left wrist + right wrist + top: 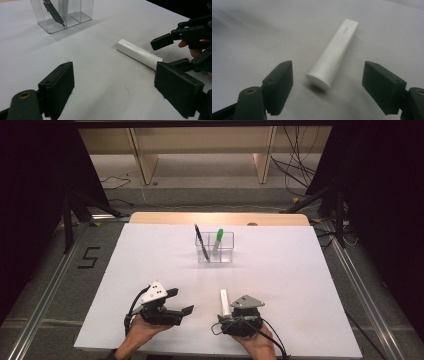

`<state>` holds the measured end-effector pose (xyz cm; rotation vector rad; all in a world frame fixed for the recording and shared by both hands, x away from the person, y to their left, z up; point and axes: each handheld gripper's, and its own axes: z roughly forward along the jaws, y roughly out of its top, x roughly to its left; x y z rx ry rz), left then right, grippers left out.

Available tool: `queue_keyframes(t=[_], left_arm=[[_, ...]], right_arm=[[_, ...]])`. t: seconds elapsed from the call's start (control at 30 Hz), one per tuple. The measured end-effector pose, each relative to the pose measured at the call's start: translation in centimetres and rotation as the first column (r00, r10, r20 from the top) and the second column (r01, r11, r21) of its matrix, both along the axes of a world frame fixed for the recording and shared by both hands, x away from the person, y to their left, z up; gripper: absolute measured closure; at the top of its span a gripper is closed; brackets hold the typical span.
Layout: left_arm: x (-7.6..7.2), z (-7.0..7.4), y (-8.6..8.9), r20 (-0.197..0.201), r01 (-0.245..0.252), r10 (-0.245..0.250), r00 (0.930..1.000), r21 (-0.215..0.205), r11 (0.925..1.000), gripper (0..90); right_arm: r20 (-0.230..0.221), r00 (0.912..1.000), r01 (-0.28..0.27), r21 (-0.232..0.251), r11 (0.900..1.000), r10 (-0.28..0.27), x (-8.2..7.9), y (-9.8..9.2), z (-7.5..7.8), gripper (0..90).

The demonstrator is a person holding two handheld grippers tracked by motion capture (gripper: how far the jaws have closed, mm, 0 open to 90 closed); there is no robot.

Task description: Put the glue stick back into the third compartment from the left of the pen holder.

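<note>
My right tool (226, 316) sits at the near edge of the white surface (300, 285), at about 6 o'clock in the high view, with its jaws spread wide and nothing between their pads. In the right gripper view the white tube (334, 53) lies flat just beyond the jaws, its round cap end toward me and its flat squared end pointing away toward 1 o'clock; neither jaw touches it. From above, the same white tube (224, 301) lies lengthwise on the surface, running from my right tool toward 12 o'clock.

My left tool (181, 302) rests in my left hand (145, 330) at about 7 o'clock, turned so that its jaws point toward 3 o'clock, at the tube. Its jaws are also apart and empty. In the left gripper view the tube (138, 53) lies at 1 o'clock beyond the jaws, well clear of them, and my right tool (172, 51) stands open at its far end, at 3 o'clock.

Farther out, toward 12 o'clock and well apart from both tools, stands a clear plastic holder (223, 254) with compartments. A black pen (201, 240) leans in its left part and a green marker (217, 240) stands tilted beside it. Beyond the surface, a wooden board edge (165, 218) shows at the far side
</note>
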<state>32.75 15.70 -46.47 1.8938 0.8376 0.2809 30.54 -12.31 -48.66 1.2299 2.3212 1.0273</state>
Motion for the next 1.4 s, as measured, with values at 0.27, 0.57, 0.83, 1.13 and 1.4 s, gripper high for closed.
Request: queue_keyframes(t=[0.27,0.57,0.83,1.13,1.4], left_arm=[[0.0,0.1,0.1,0.003,-0.003,0.003,1.0,-0.008,1.0,16.2],[0.0,0.1,0.1,0.003,-0.004,0.005,1.0,-0.016,0.9999,15.8],[0.0,0.1,0.0,0.003,-0.003,0.003,1.0,-0.014,0.9999,15.8],[0.0,0.1,0.0,0.004,-0.004,0.004,1.0,-0.013,0.9999,15.8],[-0.1,0.1,-0.1,0.006,-0.004,0.004,1.0,-0.009,0.9999,15.9]], right_arm=[[0.005,1.0,0.001,-0.032,0.999,-0.001,0.0,0.8,-0.5,27.8],[0.019,0.9998,0.013,-0.063,0.998,-0.012,0.2,1.5,-0.9,32.0],[0.029,0.9994,0.022,-0.058,0.998,-0.021,0.3,1.8,-1.0,37.0],[0.043,0.997,0.066,-0.043,0.997,-0.064,0.5,1.7,-1.0,48.0],[0.077,0.993,0.092,-0.041,0.995,-0.089,0.3,1.9,-1.3,56.1]])
